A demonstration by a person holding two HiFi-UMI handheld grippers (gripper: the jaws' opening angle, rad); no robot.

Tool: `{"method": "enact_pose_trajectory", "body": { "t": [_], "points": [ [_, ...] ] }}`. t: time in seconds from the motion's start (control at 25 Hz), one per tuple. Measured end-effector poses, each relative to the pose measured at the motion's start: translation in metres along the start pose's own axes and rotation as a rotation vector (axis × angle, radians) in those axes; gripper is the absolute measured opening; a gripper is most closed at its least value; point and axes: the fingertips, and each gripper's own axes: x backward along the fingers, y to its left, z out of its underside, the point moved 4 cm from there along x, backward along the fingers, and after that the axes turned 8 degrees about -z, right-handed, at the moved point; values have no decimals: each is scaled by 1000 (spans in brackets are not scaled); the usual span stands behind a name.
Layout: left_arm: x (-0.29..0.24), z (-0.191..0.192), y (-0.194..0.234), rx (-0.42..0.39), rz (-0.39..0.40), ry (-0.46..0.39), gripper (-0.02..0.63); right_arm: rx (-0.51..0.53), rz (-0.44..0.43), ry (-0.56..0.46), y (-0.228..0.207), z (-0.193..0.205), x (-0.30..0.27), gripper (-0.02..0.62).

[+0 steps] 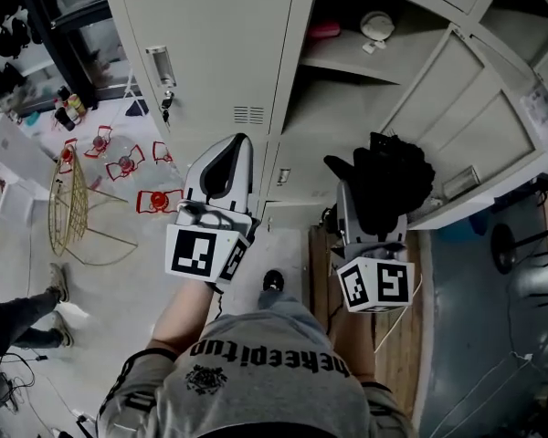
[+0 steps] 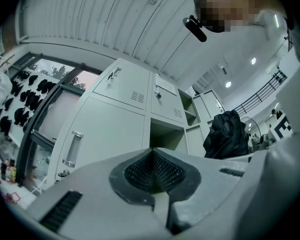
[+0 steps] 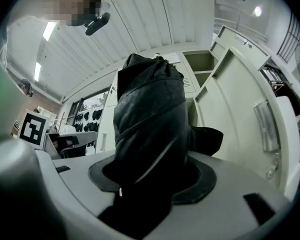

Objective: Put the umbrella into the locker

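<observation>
grey metal lockers (image 1: 210, 53) are seen ahead, with one compartment (image 1: 347, 108) standing open and its door (image 1: 479, 130) swung out to the right. a black folded umbrella (image 3: 150, 119) is pinched between the jaws of the right gripper (image 3: 151, 184), its bulk jutting out past the jaw tips, and it is held in front of the open compartment, outside it. the left gripper (image 2: 155, 173) is held alongside, jaws pressed together on nothing.

Folded black umbrella (image 3: 149, 134), locker (image 1: 365, 89) open.
</observation>
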Motion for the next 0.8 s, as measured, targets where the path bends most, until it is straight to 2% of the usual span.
{"method": "enact_pose_trajectory", "body": {
  "t": [0.4, 0.8],
  "points": [
    [-55, 15, 0, -14, -55, -32, 3, 4, -64, 13, -47, 9, -56, 245],
    [-88, 41, 9, -23, -115, -14, 3, -9, -114, 120, -76, 48, -103, 245]
  ]
}}
